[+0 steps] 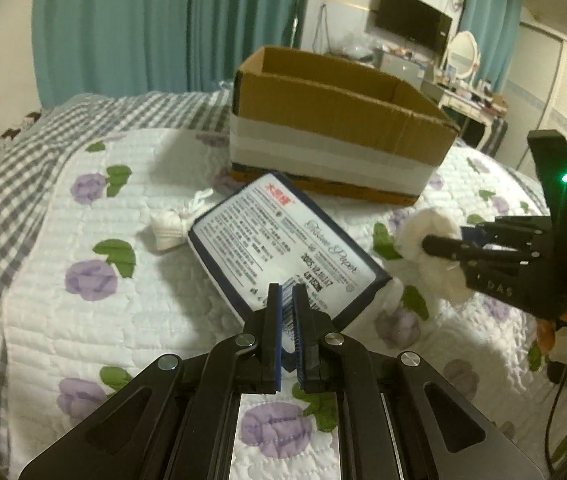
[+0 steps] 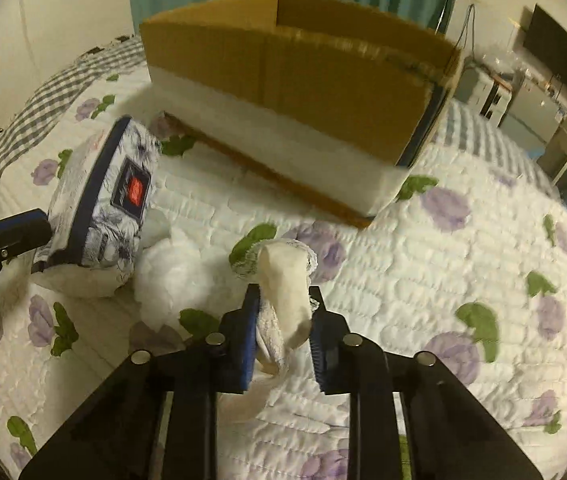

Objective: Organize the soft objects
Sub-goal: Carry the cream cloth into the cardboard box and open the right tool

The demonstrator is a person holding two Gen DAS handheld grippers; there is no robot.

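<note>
Quilted bedding printed with purple roses and green leaves carries everything we work on, with teal curtains and a cluttered dresser behind. Our right gripper (image 2: 283, 316) is clenched on a cream sock (image 2: 286, 292) with a lace-trimmed cuff, which lies on the quilt near the middle, just in front of the cardboard box (image 2: 303, 92). We judge the step to be lifting this sock into that open box; since the fabric is limp and will droop, we should raise it well clear of the rim before we carry it over, and let go only once it hangs inside the walls. Just left of the sock sits a fluffy white plush (image 2: 171, 276), loose-piled and shapeless. Further left, our left gripper (image 1: 288, 300) is pinched on the near edge of a tissue pack (image 1: 283, 248), a soft rectangular block in glossy printed film with a dark blue border, one end tilted up off the quilt. A small knotted white cloth (image 1: 169, 230) lies beyond it. The box is stiff corrugated board, banded in pale tape.
</note>
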